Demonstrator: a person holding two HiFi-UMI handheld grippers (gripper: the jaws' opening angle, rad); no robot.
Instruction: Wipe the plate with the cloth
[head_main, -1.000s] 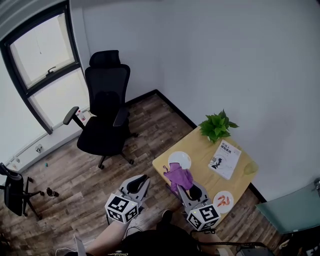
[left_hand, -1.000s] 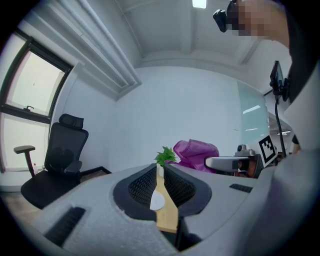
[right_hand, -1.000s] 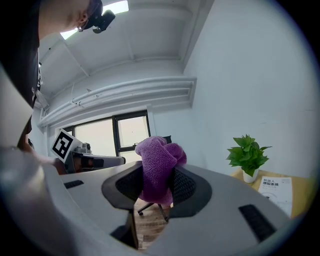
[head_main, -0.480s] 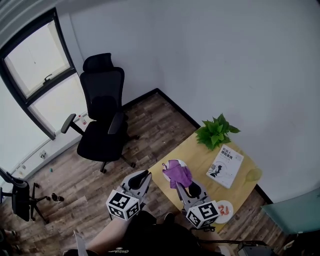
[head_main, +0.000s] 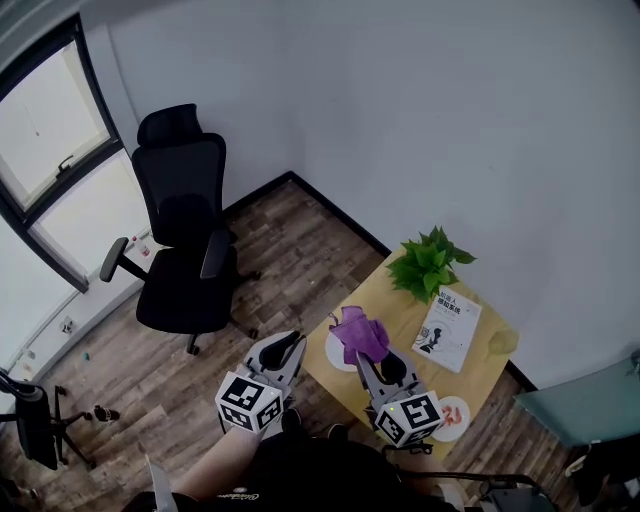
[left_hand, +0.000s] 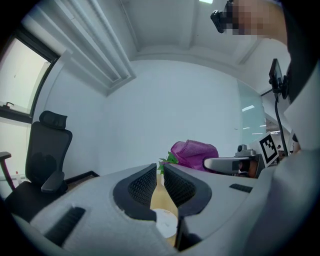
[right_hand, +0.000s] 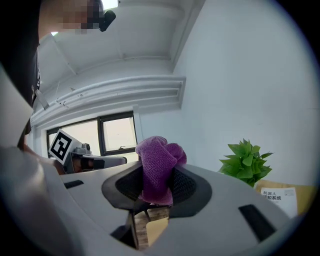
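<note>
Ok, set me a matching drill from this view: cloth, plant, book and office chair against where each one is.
Things:
1. purple cloth
2. potted plant
3. book
4. office chair

Places:
A. on the wood floor near the window
B. clamped in the right gripper
C. at the far corner of the table, by the wall
D. lying flat on the table, just this side of the plant

Pairs: 1-B, 2-C, 3-D, 4-A
</note>
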